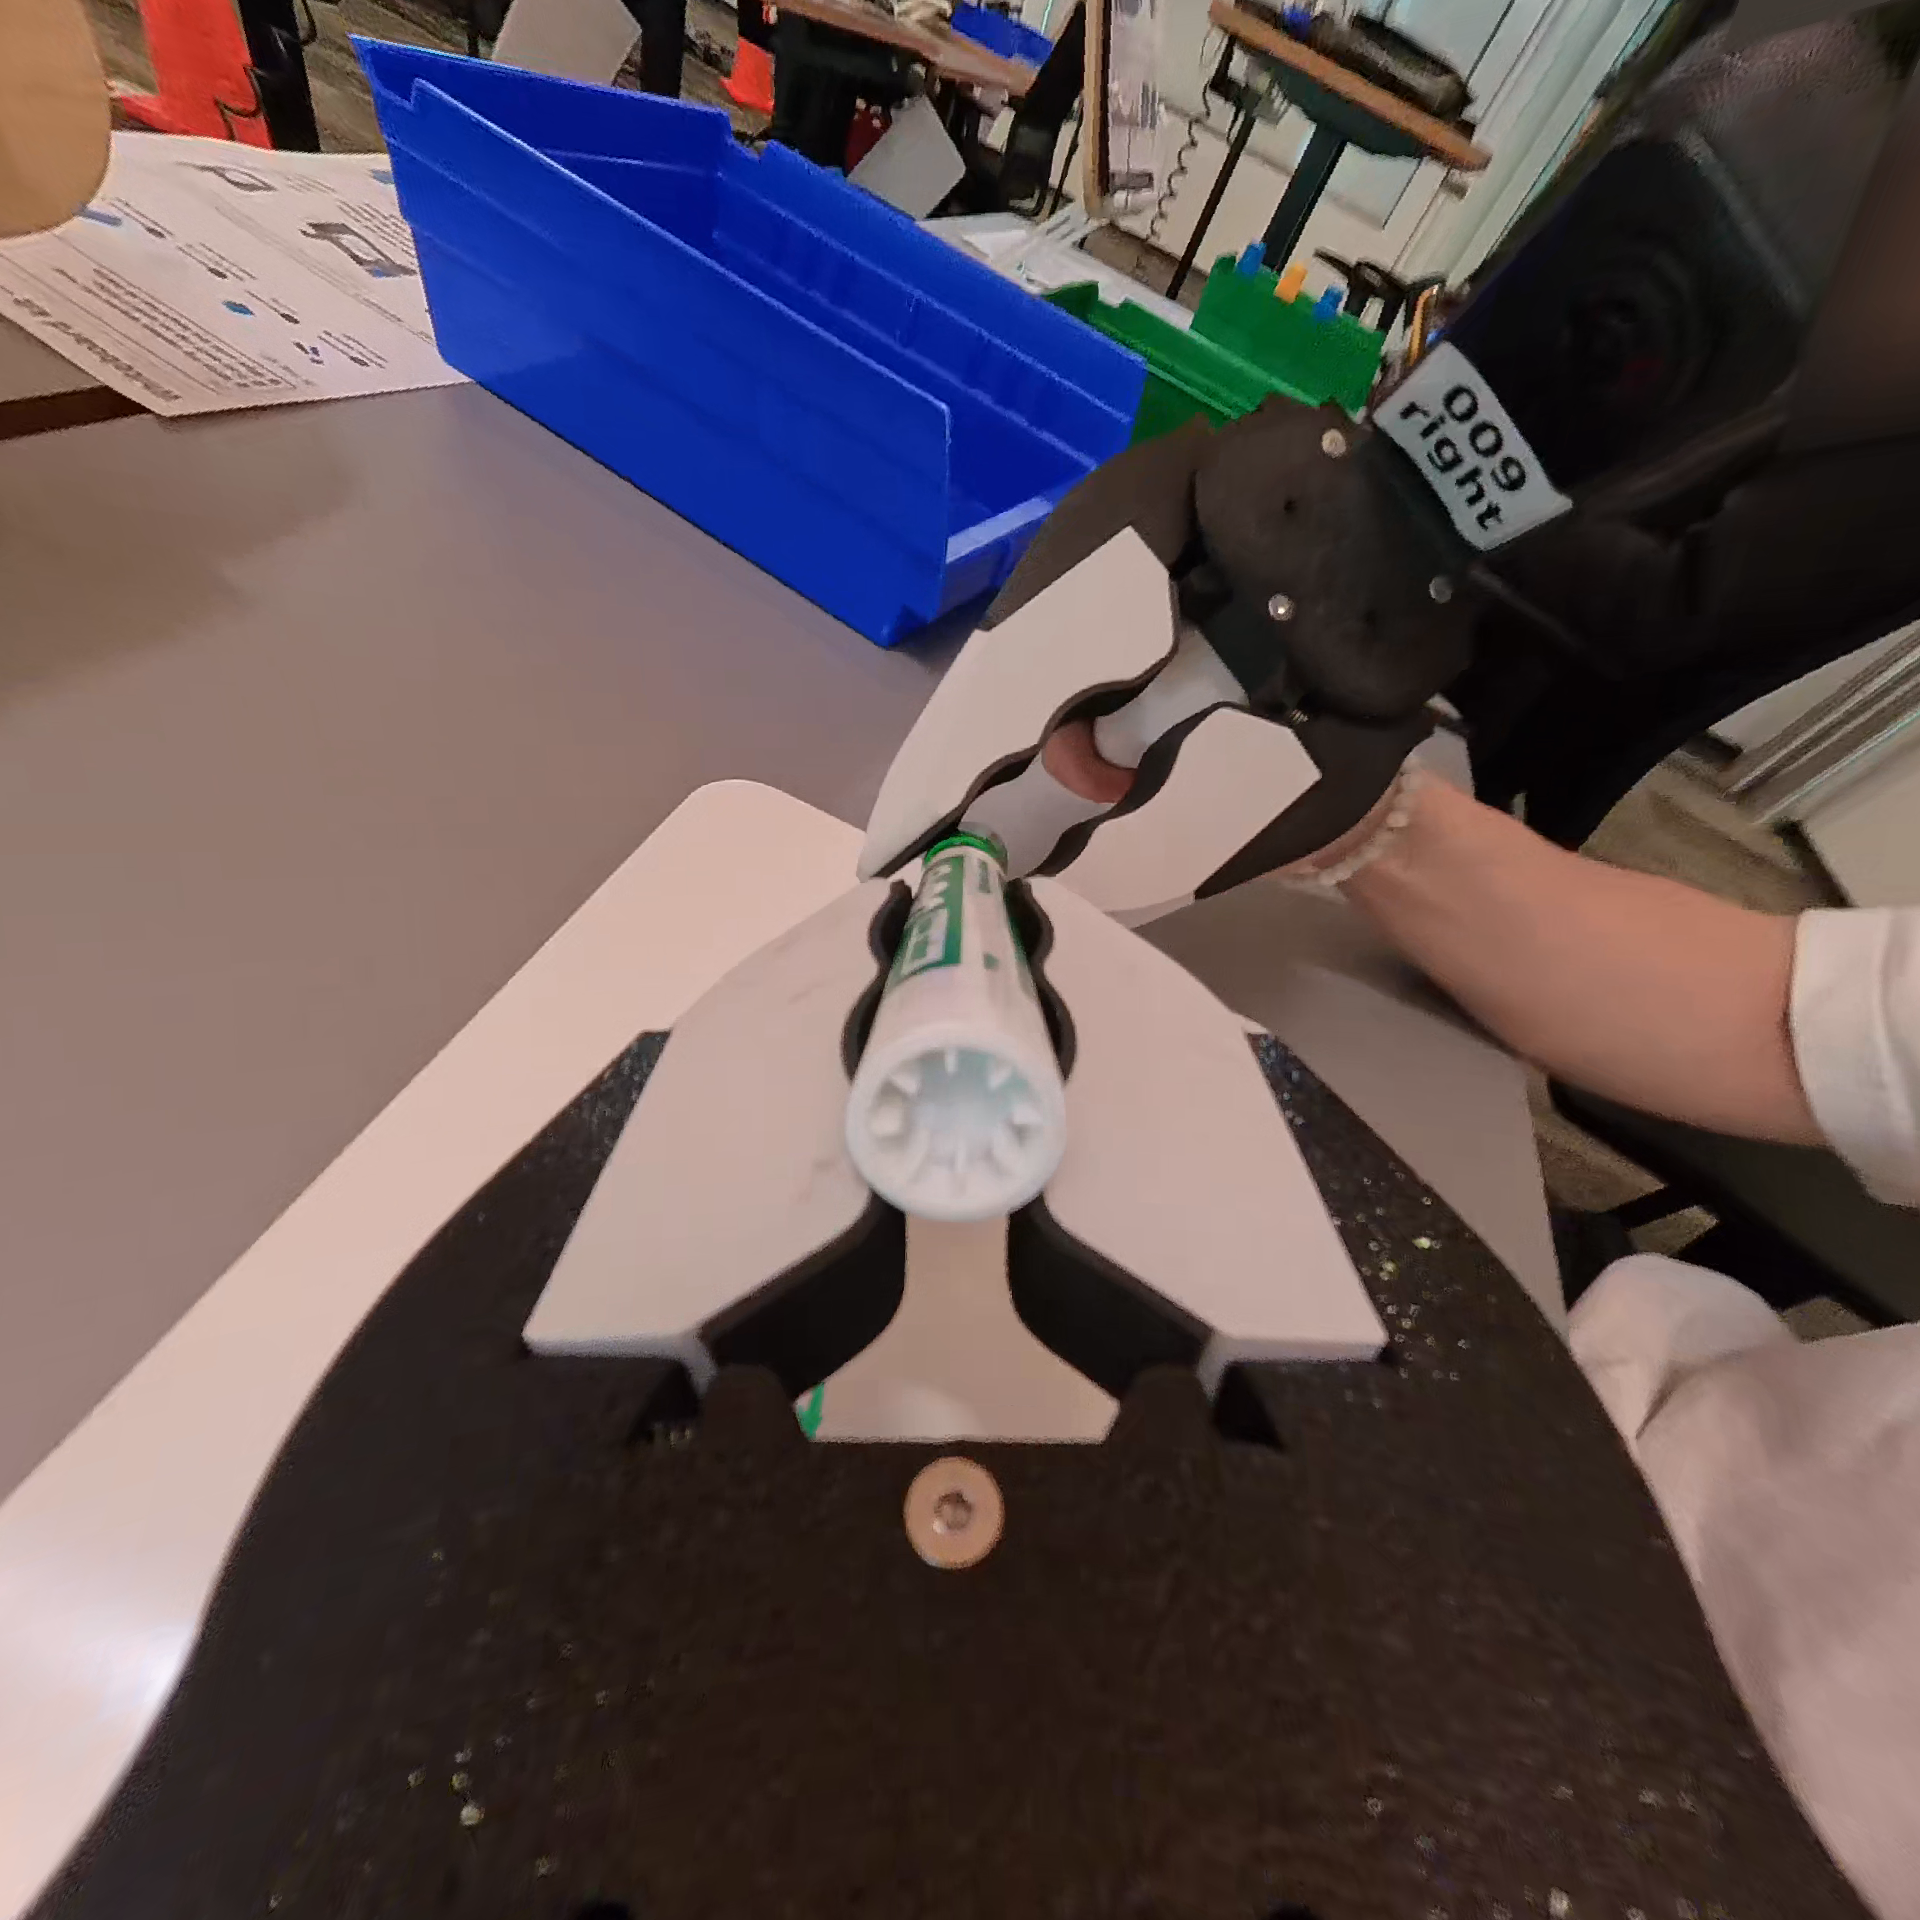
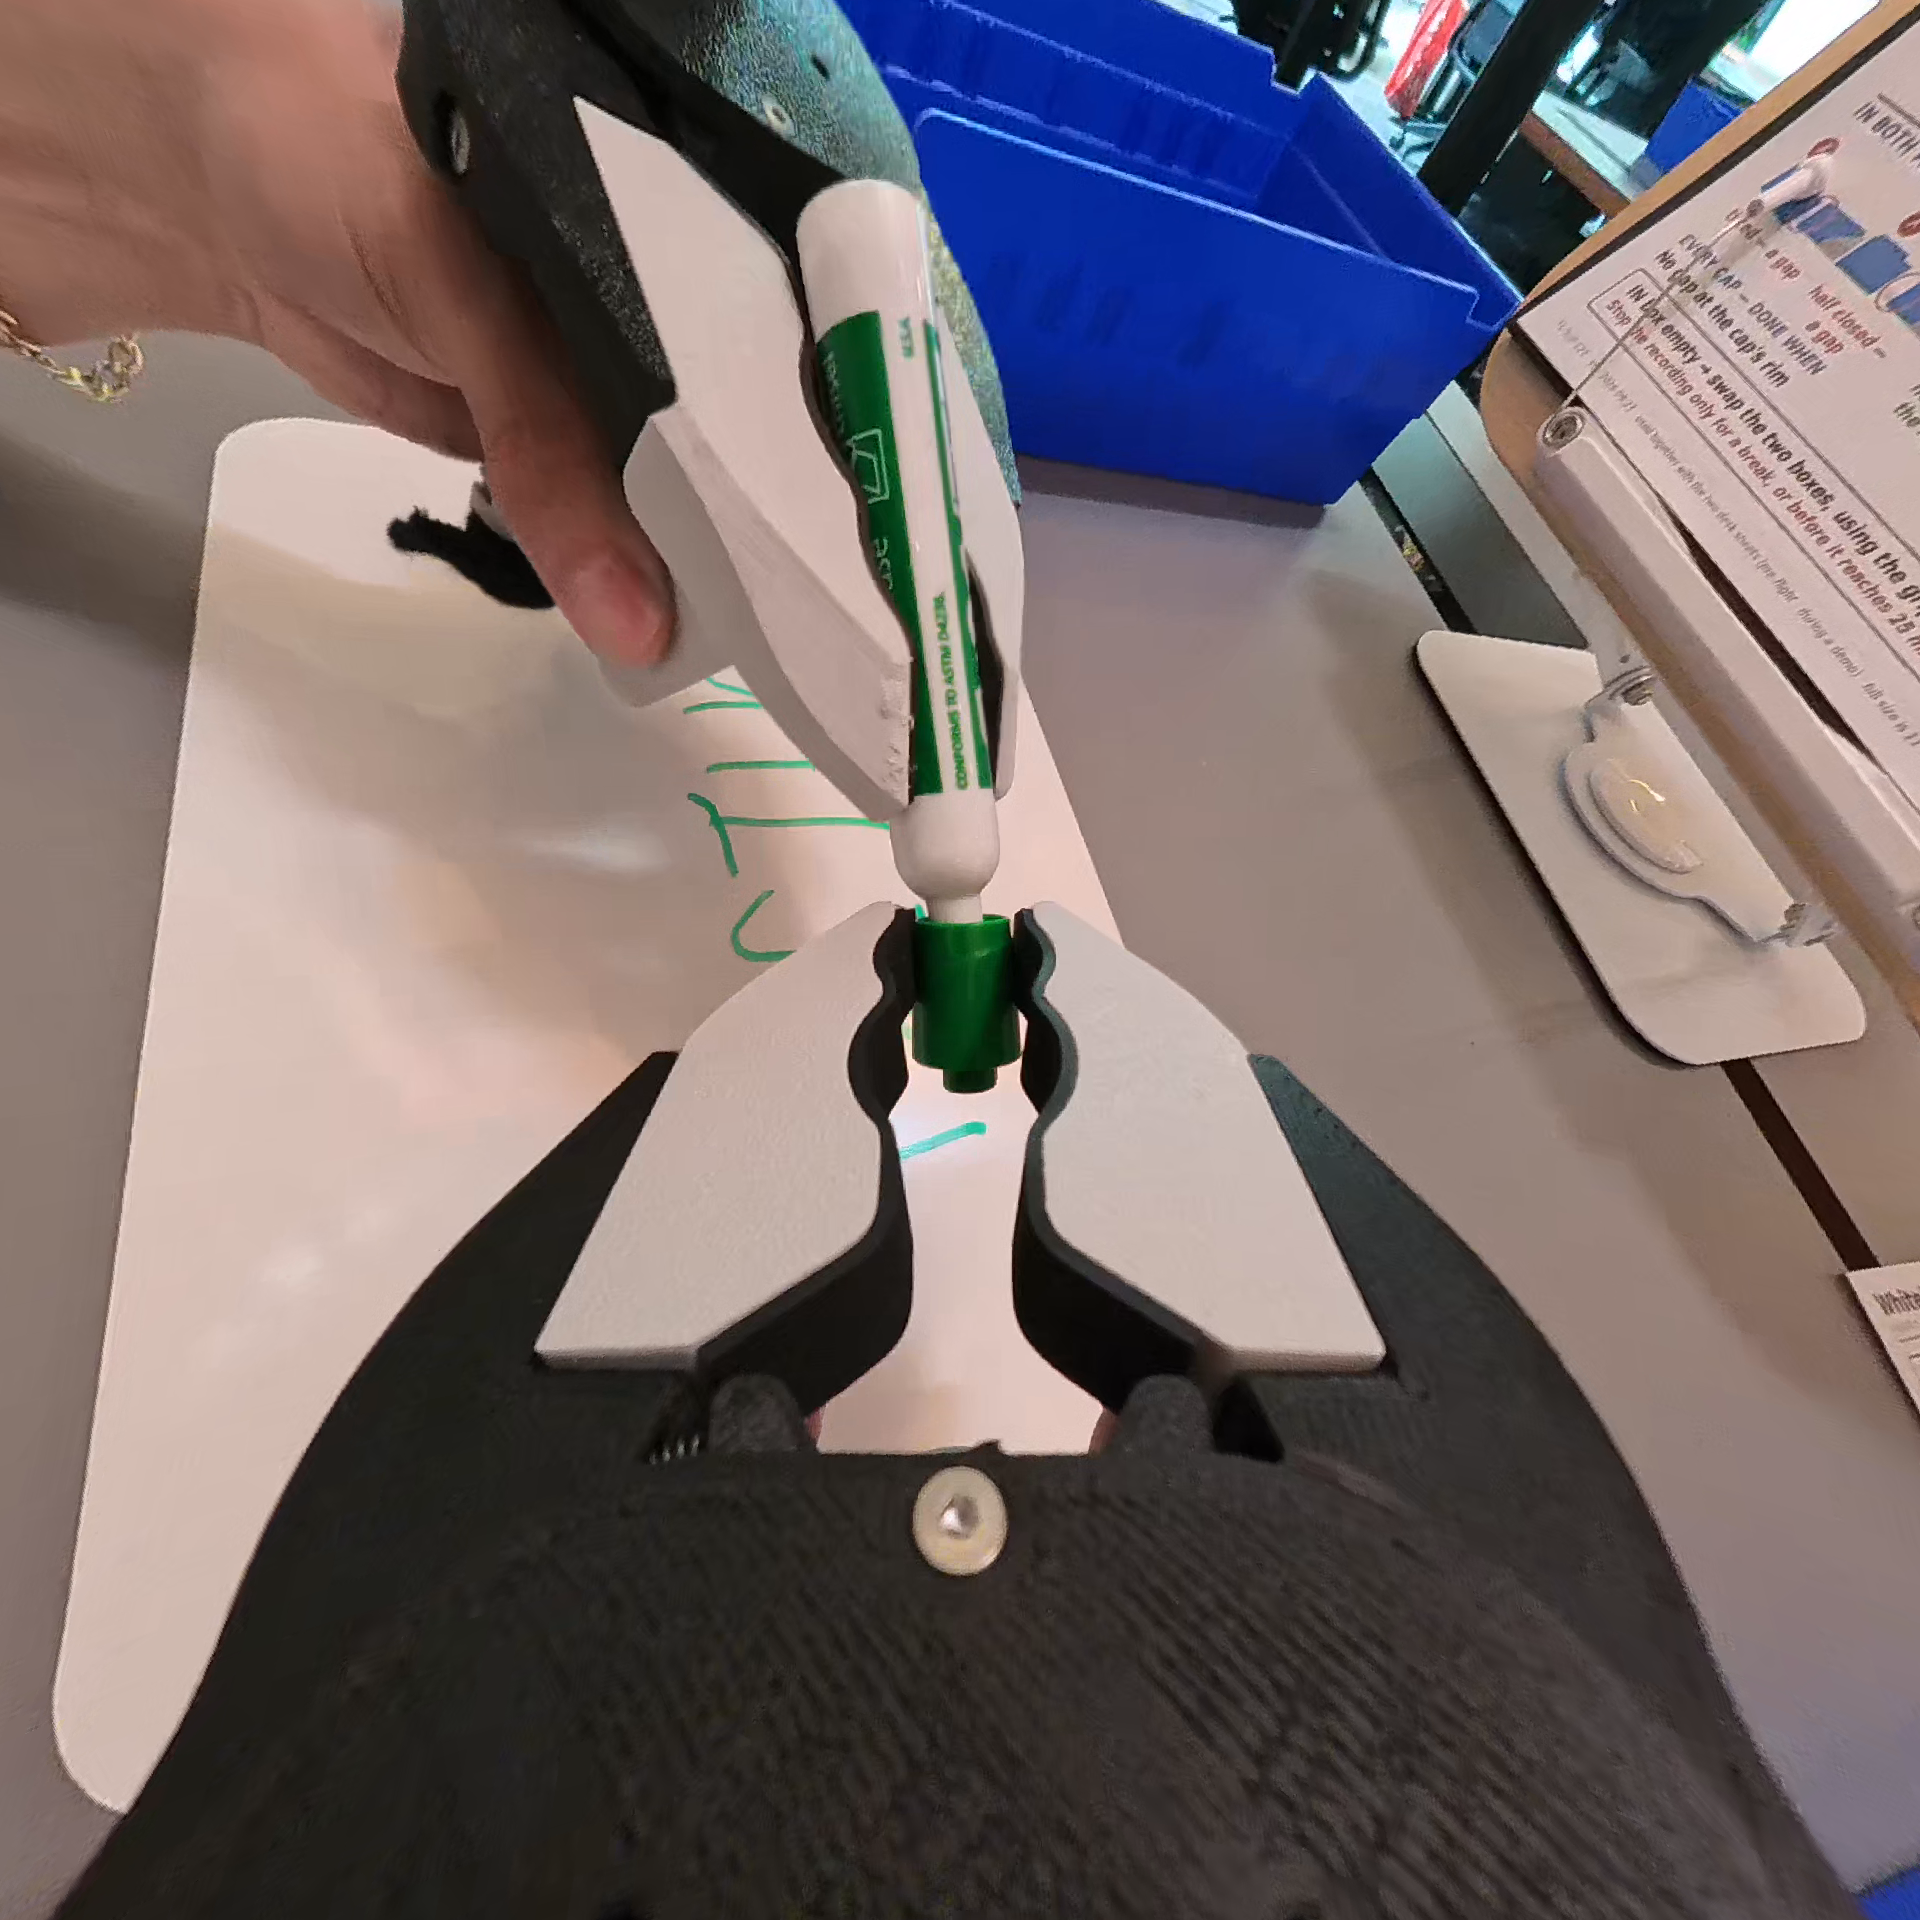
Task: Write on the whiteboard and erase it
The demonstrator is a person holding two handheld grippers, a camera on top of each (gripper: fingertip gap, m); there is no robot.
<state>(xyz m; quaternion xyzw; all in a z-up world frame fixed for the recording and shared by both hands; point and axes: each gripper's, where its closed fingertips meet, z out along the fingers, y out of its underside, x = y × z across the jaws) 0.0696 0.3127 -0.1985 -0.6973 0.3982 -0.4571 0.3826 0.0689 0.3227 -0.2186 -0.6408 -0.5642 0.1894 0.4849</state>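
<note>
Marker point(image 1: 956, 1039): white plastic barrel with a green printed band and a ribbed hollow rear end, clamped between the white, wavy-edged fingers of the left tool point(image 1: 954, 899), which is closed on it. Cap point(image 2: 961, 997): green cylindrical plastic with a small stud at its closed end, pinched at the fingertips of the right tool point(image 2: 958, 935), closed around it. The marker's rounded white nose is seated in the cap's open mouth. Whiteboard point(image 2: 343, 935): glossy white panel with rounded corners, laid flat on the smooth grey counter point(image 2: 1299, 831) beneath both tools, marked with green strokes. Bin point(image 1: 727, 343): blue moulded plastic, open-topped, set on the counter beyond the whiteboard. Both tool bodies are of black, grainy material.
</note>
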